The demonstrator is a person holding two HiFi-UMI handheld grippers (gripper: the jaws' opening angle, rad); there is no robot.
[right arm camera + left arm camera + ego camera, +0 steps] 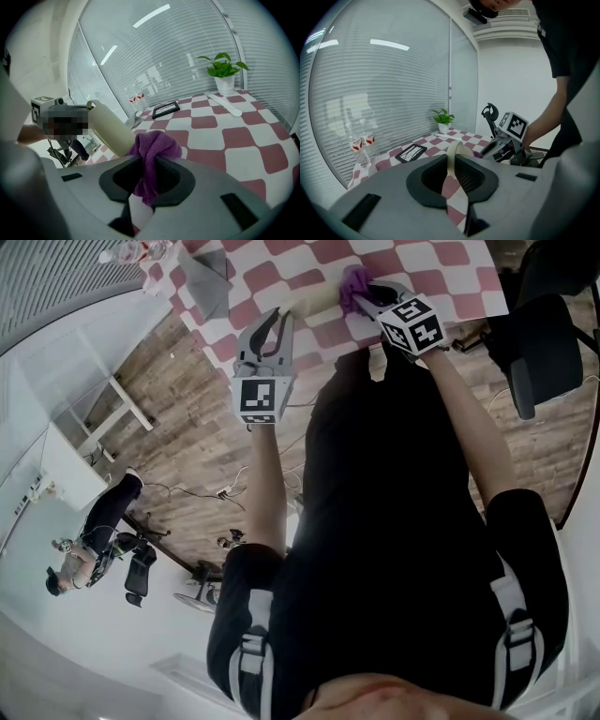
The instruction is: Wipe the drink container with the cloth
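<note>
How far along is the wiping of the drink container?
Done: left hand-held gripper is shut on the cream drink container, right hand-held gripper on the purple cloth. In hand: the cloth touches the container's end. Left: the remaining surface; how much is wiped cannot be told.

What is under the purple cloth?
The cream drink container, which the purple cloth in the right claw presses against. The spot it covers is hidden; the checkered table lies below.
</note>
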